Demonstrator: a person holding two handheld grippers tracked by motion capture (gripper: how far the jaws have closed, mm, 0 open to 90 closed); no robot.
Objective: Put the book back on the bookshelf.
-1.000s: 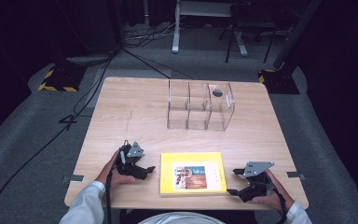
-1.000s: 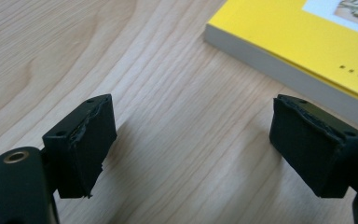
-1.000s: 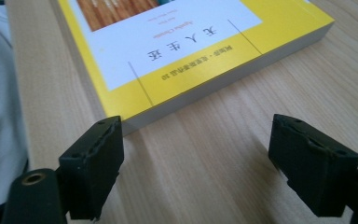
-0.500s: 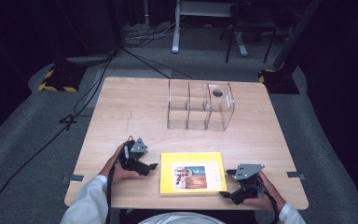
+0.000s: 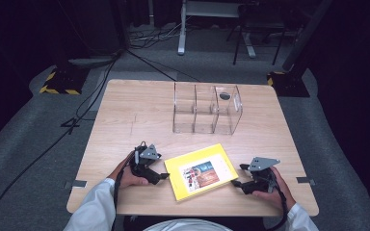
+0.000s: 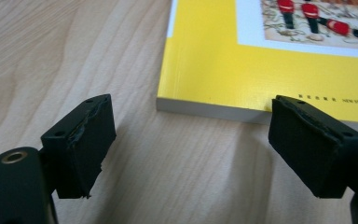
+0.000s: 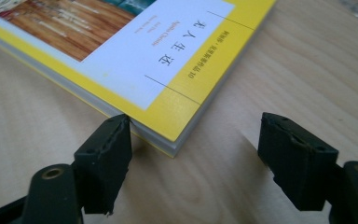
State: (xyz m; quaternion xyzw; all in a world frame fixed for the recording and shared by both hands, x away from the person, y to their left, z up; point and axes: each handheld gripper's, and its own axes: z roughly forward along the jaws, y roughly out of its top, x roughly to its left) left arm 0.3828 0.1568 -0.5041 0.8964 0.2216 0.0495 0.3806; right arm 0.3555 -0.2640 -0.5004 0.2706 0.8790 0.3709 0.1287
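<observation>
A yellow book (image 5: pixel 200 171) with a white panel and a picture on its cover lies flat and askew near the table's front edge. My left gripper (image 5: pixel 163 177) rests on the table at the book's left side. In the left gripper view (image 6: pixel 193 114) it is open, with the book's grey page edge (image 6: pixel 205 111) just beyond the pads. My right gripper (image 5: pixel 239 175) is at the book's right end. Its jaws (image 7: pixel 196 126) have just been closing and straddle the book's corner (image 7: pixel 177 140); the left pad (image 7: pixel 107 154) touches the edge, the other stands apart.
A clear acrylic organiser (image 5: pixel 207 113) with three compartments stands at the back middle of the wooden table (image 5: pixel 125 110); a small dark round thing (image 5: pixel 225 96) shows at its right compartment. Cables and stands lie on the dark floor beyond.
The book has turned from square to askew, its right end swung away from the person. The right gripper has shifted up along that end. The left gripper has barely moved.
</observation>
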